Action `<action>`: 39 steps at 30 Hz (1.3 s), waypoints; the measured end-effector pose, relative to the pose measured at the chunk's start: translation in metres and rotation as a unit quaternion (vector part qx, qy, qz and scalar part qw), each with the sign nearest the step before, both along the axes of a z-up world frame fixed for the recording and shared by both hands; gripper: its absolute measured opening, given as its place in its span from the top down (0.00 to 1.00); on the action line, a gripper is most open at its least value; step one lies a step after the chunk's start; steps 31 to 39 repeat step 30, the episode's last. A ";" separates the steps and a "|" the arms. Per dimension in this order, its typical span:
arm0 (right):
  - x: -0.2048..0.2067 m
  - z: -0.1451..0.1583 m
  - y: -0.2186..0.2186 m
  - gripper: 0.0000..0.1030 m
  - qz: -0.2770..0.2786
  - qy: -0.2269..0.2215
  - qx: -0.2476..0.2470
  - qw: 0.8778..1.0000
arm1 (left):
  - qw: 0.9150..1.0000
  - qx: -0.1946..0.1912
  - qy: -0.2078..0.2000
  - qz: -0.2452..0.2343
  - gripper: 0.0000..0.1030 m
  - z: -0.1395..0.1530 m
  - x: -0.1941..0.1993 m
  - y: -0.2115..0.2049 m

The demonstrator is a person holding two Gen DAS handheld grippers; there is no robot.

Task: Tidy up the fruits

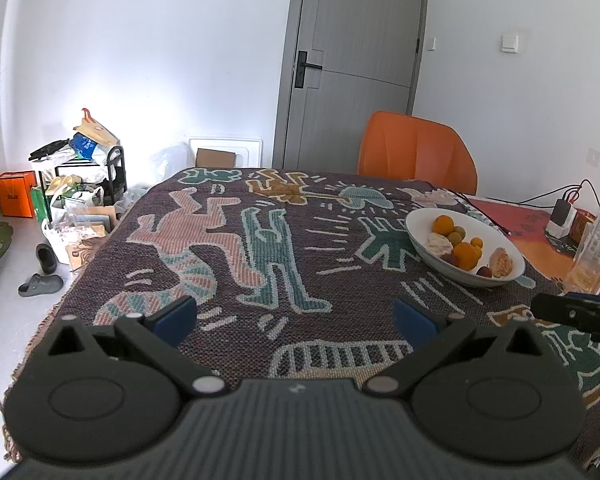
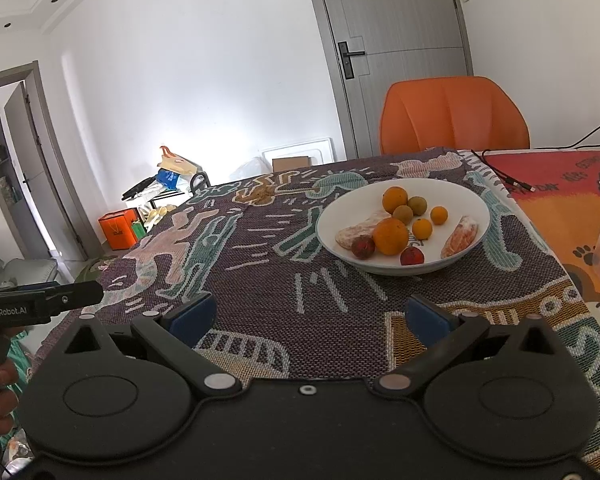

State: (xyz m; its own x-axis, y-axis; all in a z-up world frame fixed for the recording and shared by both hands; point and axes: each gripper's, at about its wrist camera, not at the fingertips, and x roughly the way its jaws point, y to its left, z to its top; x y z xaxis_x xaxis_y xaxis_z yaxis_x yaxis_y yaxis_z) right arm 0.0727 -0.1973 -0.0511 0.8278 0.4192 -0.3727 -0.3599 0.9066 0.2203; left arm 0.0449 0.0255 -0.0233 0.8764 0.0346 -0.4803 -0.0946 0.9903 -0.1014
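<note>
A white bowl stands on the patterned tablecloth and holds several fruits: a large orange, small oranges, two green round fruits, two red fruits and peeled citrus pieces. The bowl also shows in the left wrist view at the right. My right gripper is open and empty, just short of the bowl. My left gripper is open and empty over the cloth, left of the bowl. The right gripper's side shows in the left wrist view.
An orange chair stands behind the table. A clear plastic bottle stands right of the bowl. A charger with cables lies on the orange mat. Bags, shelves and slippers clutter the floor at left.
</note>
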 end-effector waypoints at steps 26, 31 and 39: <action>0.001 0.002 -0.001 0.00 0.000 -0.001 -0.002 1.000 | 1.000 0.004 0.001 -0.008 0.00 0.005 0.000 -0.003; 0.002 0.001 0.000 0.00 0.000 0.000 -0.003 1.000 | 1.000 0.003 -0.001 -0.009 0.00 0.006 0.000 -0.004; 0.002 0.001 0.000 0.00 0.000 0.000 -0.003 1.000 | 1.000 0.003 -0.001 -0.009 0.00 0.006 0.000 -0.004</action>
